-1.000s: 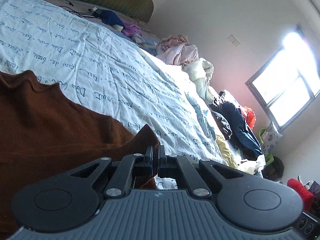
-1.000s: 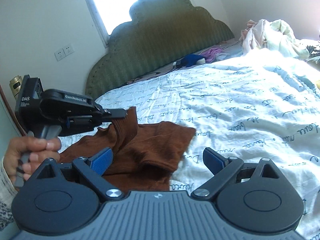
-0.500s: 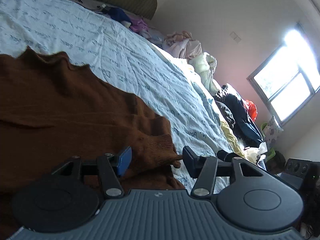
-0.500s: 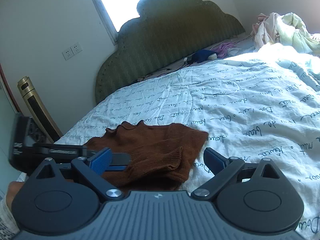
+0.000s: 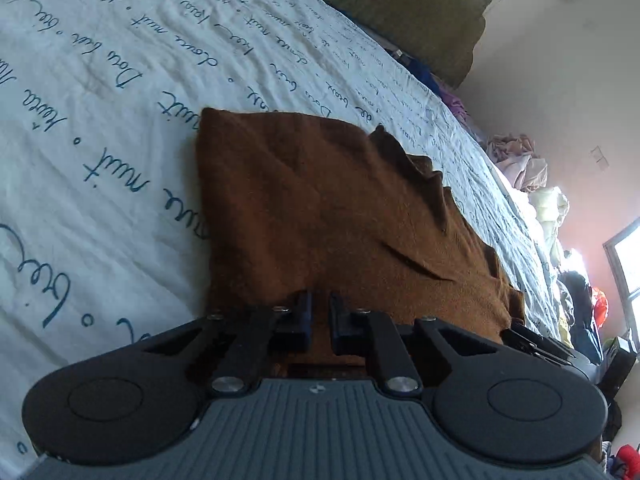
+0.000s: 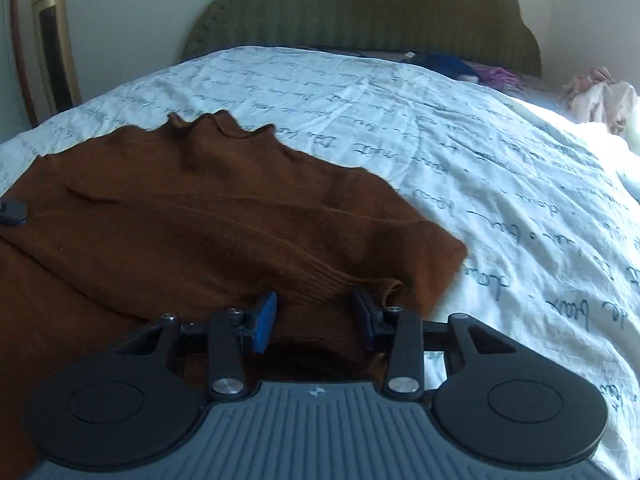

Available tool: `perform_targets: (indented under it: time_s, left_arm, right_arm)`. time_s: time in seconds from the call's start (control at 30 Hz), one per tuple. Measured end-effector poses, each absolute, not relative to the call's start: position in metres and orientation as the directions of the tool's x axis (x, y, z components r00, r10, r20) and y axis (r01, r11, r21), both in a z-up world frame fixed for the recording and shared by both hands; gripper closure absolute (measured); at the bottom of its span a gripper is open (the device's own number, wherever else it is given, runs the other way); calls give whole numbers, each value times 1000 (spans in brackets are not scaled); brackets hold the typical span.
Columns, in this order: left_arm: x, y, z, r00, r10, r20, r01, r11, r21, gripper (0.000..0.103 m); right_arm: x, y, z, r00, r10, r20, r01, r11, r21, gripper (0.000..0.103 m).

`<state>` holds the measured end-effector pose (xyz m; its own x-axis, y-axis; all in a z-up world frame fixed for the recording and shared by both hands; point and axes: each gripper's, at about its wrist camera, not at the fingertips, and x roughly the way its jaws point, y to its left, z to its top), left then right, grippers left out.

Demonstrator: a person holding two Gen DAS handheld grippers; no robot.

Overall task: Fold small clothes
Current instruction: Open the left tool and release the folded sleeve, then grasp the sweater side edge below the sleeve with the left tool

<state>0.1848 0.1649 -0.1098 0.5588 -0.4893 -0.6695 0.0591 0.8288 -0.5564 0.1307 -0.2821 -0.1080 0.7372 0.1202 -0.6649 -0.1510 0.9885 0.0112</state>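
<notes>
A brown knit sweater [image 5: 340, 216] lies flat on the white bedsheet printed with blue script [image 5: 100, 80]. My left gripper [image 5: 319, 320] sits low at the sweater's near edge. Its jaws are closing to a narrow gap with brown fabric between them, and I see no firm pinch. In the right wrist view a sleeve is folded across the sweater [image 6: 200, 208], its ribbed cuff [image 6: 344, 288] pointing at me. My right gripper [image 6: 316, 316] straddles that cuff, jaws closing, the pads just beside it. The right gripper's fingers [image 5: 534, 342] show at the sweater's far corner.
A green padded headboard [image 6: 360, 20] stands behind the bed. Blue and purple clothes [image 6: 460, 68] lie near it, and a pink and cream pile [image 6: 600, 98] sits at the right. A gold tower appliance [image 6: 52, 40] stands by the wall. More clothes lie below the window [image 5: 580, 300].
The left gripper let go of the lifted sleeve, swung to the sweater's near edge and narrowed its jaws again. The right gripper dropped onto the folded sleeve's cuff and its wide jaws narrowed.
</notes>
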Motion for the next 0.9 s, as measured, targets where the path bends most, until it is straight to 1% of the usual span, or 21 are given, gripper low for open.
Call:
perform_targets:
  time_s: [0.07,0.1,0.13,0.17,0.2,0.23,0.27,0.3,0.33,0.37,0.4,0.43,0.47,0.53,0.57,0.6,0.63,0.67,0.77,0.8,0.9]
  left_arm:
    - [174,174,-101,571,-488,-660,65,829,-556,85]
    - [166,176,-95,580,-488,-653,78,830,-552,76]
    - [157,176,-88,590,-497,-636,103,828,-551,59]
    - [149,175,-82,601,-500,-624,123,829,-546,49]
    - [142,175,-78,610,-484,-628,129,842,-524,28]
    - [131,173,-79,613,-439,-657,121,874,-471,20]
    - [128,171,-84,599,-397,-695,101,899,-426,22]
    - [127,171,-93,586,-369,-721,83,913,-400,29]
    - [120,175,-95,617,-356,-702,98,920,-380,30]
    - [116,176,-94,616,-337,-712,100,930,-353,34]
    - [110,179,-91,617,-313,-722,88,939,-331,35]
    - [103,184,-88,618,-296,-728,72,944,-323,33]
    - [96,192,-85,623,-293,-725,62,943,-328,31]
    - [79,203,-80,642,-294,-708,53,938,-342,13]
    - [74,207,-79,642,-295,-708,54,938,-342,13]
    - [68,210,-80,627,-319,-710,65,931,-360,13]
    - [63,213,-83,600,-371,-708,89,911,-402,15]
    - [59,215,-86,578,-422,-698,103,887,-451,16]
    - [51,213,-96,530,-562,-635,162,802,-574,18]
    - [53,211,-99,521,-582,-625,172,788,-591,21]
    - [64,208,-109,519,-638,-569,174,730,-661,22]
  right_arm:
    - [124,-287,-100,736,104,-669,-134,991,7,63]
    - [117,-289,-93,745,125,-656,-131,991,39,63]
    - [109,-288,-86,752,152,-642,-143,987,67,62]
    - [102,-287,-80,760,175,-626,-157,984,84,62]
    - [93,-286,-74,769,198,-608,-169,980,105,62]
    - [86,-284,-71,771,229,-594,-185,973,134,62]
    - [80,-281,-72,766,265,-585,-213,964,157,61]
    - [78,-275,-73,750,306,-586,-260,951,165,61]
    - [76,-270,-78,739,295,-605,-273,953,131,62]
    - [79,-263,-86,726,219,-652,-253,967,43,62]
    - [82,-258,-98,715,107,-691,-222,972,-79,62]
    - [80,-261,-108,723,51,-689,-208,967,-146,57]
    - [76,-273,-107,730,79,-679,-189,978,-90,54]
    - [68,-301,-101,708,155,-689,-131,987,87,53]
    - [57,-313,-97,719,183,-670,-106,982,155,53]
    - [47,-322,-94,729,211,-651,-94,973,209,47]
    - [34,-332,-95,729,255,-635,-91,956,279,38]
    - [26,-337,-95,725,282,-628,-92,944,317,35]
    - [0,-346,-100,724,331,-605,-95,917,388,34]
    - [-3,-345,-101,725,331,-604,-97,917,386,35]
    - [-1,-338,-108,724,331,-605,-107,920,376,33]
